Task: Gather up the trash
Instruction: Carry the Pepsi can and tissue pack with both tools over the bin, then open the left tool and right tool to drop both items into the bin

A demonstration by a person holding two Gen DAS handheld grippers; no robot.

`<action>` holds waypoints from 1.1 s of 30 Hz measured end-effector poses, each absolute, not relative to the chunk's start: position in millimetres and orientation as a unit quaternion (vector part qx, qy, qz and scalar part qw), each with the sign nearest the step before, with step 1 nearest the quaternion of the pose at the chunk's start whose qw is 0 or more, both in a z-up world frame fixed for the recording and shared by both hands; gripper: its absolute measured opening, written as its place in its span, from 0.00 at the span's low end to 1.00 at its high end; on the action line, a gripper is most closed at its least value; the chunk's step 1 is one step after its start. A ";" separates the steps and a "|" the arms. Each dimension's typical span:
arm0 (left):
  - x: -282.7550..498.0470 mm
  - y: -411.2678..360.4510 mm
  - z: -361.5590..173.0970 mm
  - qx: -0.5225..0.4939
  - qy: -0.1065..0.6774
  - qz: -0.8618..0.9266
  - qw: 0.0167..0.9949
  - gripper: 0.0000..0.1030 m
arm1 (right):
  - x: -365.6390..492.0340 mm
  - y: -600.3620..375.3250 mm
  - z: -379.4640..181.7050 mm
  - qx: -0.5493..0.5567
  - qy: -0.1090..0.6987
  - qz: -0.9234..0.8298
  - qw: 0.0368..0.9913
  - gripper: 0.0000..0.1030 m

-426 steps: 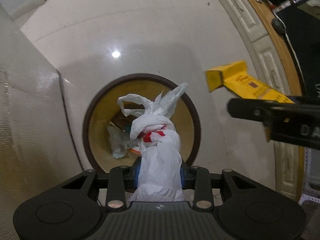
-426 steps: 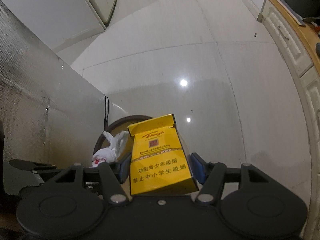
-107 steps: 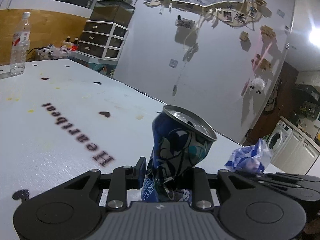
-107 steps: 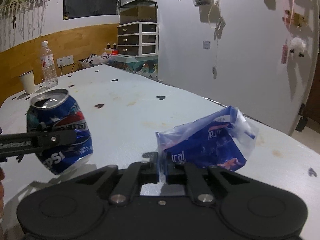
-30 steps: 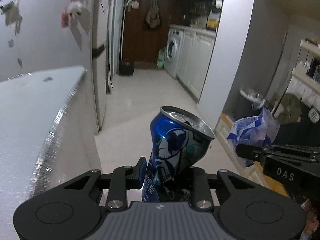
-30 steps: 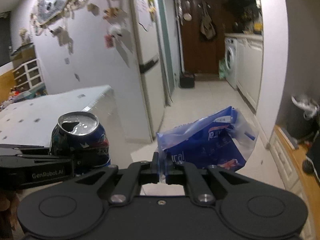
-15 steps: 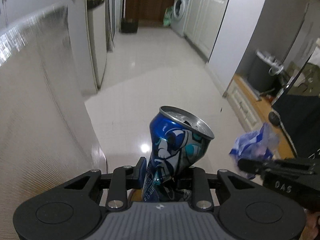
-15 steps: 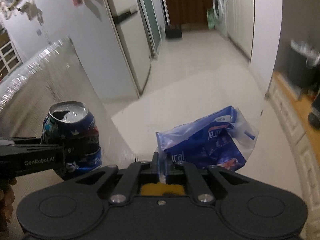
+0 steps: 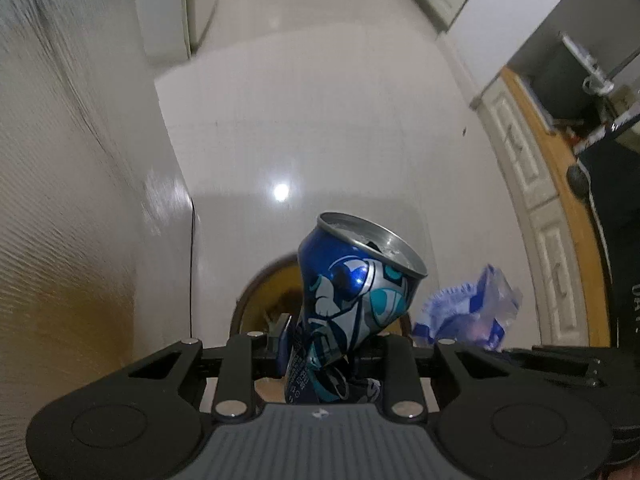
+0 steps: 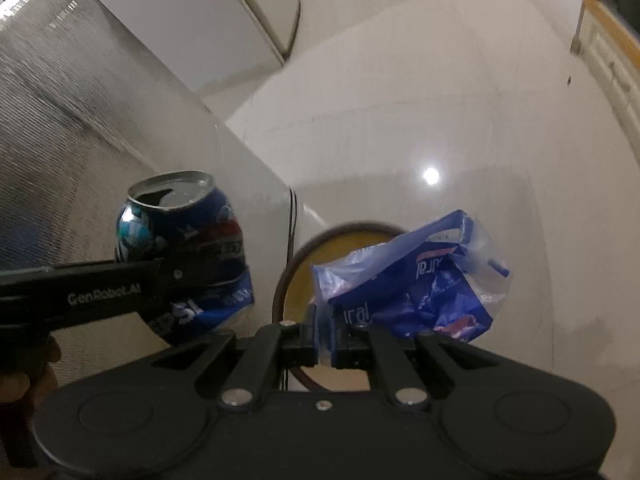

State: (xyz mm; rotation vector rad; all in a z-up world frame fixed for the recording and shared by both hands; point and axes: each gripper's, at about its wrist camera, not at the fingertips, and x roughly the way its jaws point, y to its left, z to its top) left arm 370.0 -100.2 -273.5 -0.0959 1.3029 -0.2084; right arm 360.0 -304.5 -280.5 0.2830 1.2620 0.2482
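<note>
A dented blue soda can (image 9: 352, 300) sits pinched in my left gripper (image 9: 324, 344), which is shut on it; the same can (image 10: 184, 248) shows at the left of the right wrist view. My right gripper (image 10: 324, 336) is shut on a crumpled blue plastic wrapper (image 10: 412, 280), also seen as the wrapper (image 9: 468, 312) at the right of the left wrist view. Below both, on the floor, stands a round trash bin (image 10: 340, 236) with a dark rim and yellow inside; the bin (image 9: 264, 296) is partly hidden behind the can.
A tall pale ribbed panel (image 9: 72, 200) rises close on the left, with a thin cable (image 9: 192, 264) down its edge. A white cabinet with a wooden top (image 9: 552, 216) runs along the right. Glossy white floor tiles (image 9: 320, 120) stretch ahead toward a fridge (image 10: 248, 8).
Both grippers have dropped and tipped downward with their loads still held. The view has swung from the hallway to the floor, and the round bin has come into sight beneath them.
</note>
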 end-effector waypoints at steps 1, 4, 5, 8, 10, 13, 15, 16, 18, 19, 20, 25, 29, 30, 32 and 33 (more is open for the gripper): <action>371.4 -99.9 -280.8 -0.043 0.613 -0.097 0.783 0.28 | 362.3 -303.5 -286.0 0.137 0.591 0.117 0.786 0.06; 375.9 -96.1 -298.8 -0.046 0.631 -0.093 0.768 0.28 | 367.0 -301.6 -302.9 0.154 0.604 0.118 0.773 0.08; 377.0 -94.2 -304.0 -0.048 0.636 -0.091 0.765 0.28 | 368.2 -301.2 -308.5 0.158 0.609 0.119 0.768 0.09; 379.7 -86.9 -314.2 -0.053 0.647 -0.084 0.756 0.28 | 372.6 -299.7 -323.1 0.166 0.621 0.116 0.757 0.18; 381.3 -83.1 -321.0 -0.052 0.654 -0.081 0.750 0.28 | 374.5 -300.5 -330.9 0.172 0.629 0.111 0.750 0.31; 383.2 -82.9 -328.7 -0.049 0.662 -0.083 0.743 0.27 | 377.3 -298.6 -337.1 0.169 0.635 0.107 0.746 0.39; 384.4 -84.5 -331.8 -0.048 0.665 -0.088 0.740 0.27 | 379.2 -296.6 -340.5 0.162 0.641 0.104 0.743 0.42; 385.2 -85.9 -333.6 -0.047 0.668 -0.091 0.737 0.27 | 379.4 -295.8 -342.7 0.155 0.646 0.101 0.741 0.42; 385.7 -88.3 -336.1 -0.044 0.672 -0.099 0.733 0.27 | 383.1 -292.1 -347.0 0.144 0.655 0.097 0.736 0.43; 385.8 -90.7 -337.6 -0.042 0.674 -0.105 0.730 0.27 | 383.1 -291.2 -349.1 0.139 0.659 0.094 0.733 0.43; 385.1 -92.0 -338.8 -0.040 0.675 -0.108 0.728 0.27 | 385.7 -288.4 -351.2 0.134 0.663 0.092 0.730 0.44; 382.4 -97.6 -343.8 -0.034 0.674 -0.124 0.727 0.36 | 387.3 -287.1 -353.6 0.111 0.675 0.086 0.724 0.47; 378.9 -98.8 -351.7 -0.006 0.687 -0.111 0.718 0.70 | 380.6 -293.1 -357.3 0.094 0.685 0.082 0.718 0.50; 378.5 -98.7 -353.7 0.000 0.691 -0.107 0.715 0.71 | 378.9 -294.4 -358.2 0.090 0.687 0.081 0.716 0.51; 378.3 -96.6 -356.8 0.007 0.698 -0.096 0.709 0.72 | 378.3 -294.1 -362.4 0.084 0.691 0.079 0.713 0.51; 378.7 -95.0 -356.5 0.010 0.700 -0.091 0.708 0.75 | 378.1 -294.7 -362.7 0.083 0.692 0.079 0.713 0.51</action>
